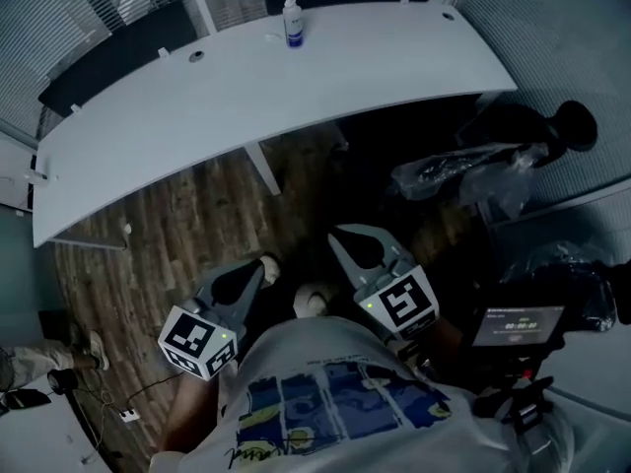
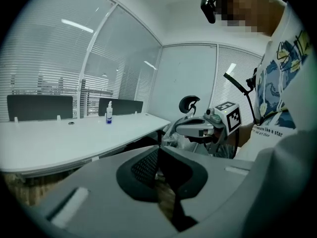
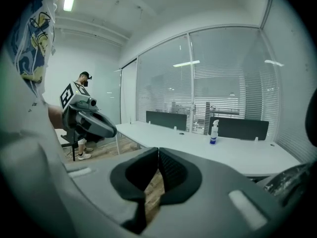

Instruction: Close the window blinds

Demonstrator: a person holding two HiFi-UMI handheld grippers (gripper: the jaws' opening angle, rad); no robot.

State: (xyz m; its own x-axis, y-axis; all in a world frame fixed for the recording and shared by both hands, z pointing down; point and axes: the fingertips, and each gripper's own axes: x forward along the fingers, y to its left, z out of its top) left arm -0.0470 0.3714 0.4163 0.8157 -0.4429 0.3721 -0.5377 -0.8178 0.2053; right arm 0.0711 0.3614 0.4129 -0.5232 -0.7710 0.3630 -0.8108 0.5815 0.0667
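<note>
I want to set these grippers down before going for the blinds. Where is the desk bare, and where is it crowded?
The white desk is bare on both sides of the spray bottle, out to either end. Crowded: the right side, with the plastic-covered chair and the tripod's screen.

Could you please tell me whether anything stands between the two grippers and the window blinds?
Yes. The long white desk lies between the left gripper and right gripper, both shut and empty, and the blinds. Dark panels and a spray bottle stand along its far side.
</note>
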